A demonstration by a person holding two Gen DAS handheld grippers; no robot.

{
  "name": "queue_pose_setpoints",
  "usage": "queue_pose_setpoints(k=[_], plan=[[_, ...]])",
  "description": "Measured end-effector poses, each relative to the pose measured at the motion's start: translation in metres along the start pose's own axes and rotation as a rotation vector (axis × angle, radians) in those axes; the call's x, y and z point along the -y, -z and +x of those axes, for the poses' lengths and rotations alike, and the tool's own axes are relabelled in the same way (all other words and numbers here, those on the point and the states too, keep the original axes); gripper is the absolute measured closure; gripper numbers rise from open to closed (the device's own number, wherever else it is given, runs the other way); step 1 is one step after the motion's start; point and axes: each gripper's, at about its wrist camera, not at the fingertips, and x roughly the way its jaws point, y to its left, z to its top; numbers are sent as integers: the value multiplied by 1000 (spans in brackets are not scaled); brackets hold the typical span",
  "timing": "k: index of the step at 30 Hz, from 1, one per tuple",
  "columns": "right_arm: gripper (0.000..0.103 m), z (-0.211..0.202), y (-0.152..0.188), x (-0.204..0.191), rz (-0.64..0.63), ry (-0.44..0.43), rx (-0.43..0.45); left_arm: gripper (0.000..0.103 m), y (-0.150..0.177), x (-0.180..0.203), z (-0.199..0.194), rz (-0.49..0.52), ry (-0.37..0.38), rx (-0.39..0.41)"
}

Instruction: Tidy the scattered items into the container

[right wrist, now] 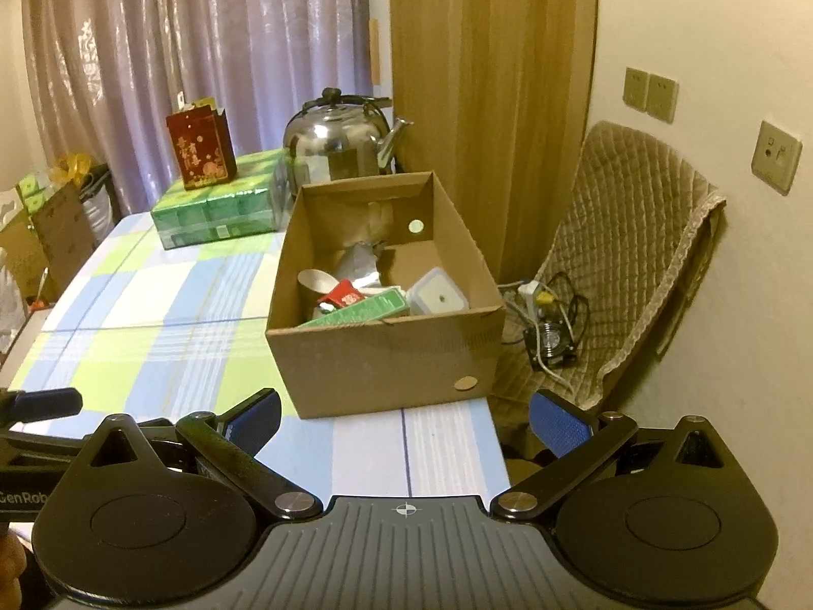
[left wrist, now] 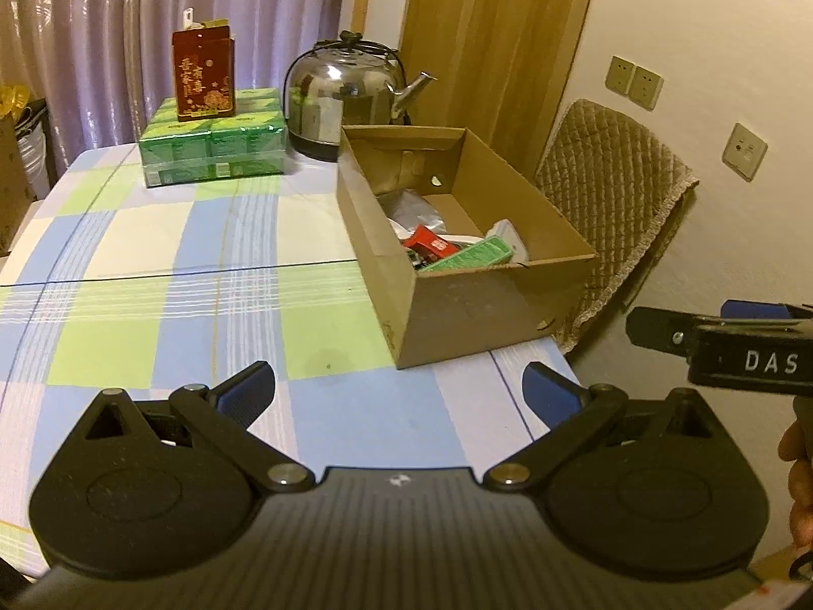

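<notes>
Left hand-held gripper (left wrist: 399, 389): nearest to me, jaws spread wide, nothing between the blue pads, hovering over the near edge of the counter.
Right hand-held gripper (right wrist: 405, 419): I see it equally wide and empty, at the near right corner of the counter.
Counter (left wrist: 152, 264): covered in a blue, green and white check cloth; I see no loose items on the near part.
Cardboard box (right wrist: 386, 356): open-topped, on the right side of the counter, just beyond both grippers.
Box contents: green carton (right wrist: 366, 311), red packet (right wrist: 343, 299), white lidded tub (right wrist: 437, 292), silver foil pouch (right wrist: 358, 264), all lying inside.
Chair (right wrist: 625, 254): right of the box, quilted cover.
Green packs (left wrist: 213, 145): far left, stacked, red gift bag (left wrist: 203, 76) upright on top.
Kettle (left wrist: 345, 86): steel, far, behind the box.
</notes>
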Motion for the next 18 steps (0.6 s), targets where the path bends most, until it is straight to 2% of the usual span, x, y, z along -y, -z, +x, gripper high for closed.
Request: queue_pose_setpoints(k=[18], plan=[[2,3,11,4,13,11,-13,1,7,6,7,10,-4,-13]])
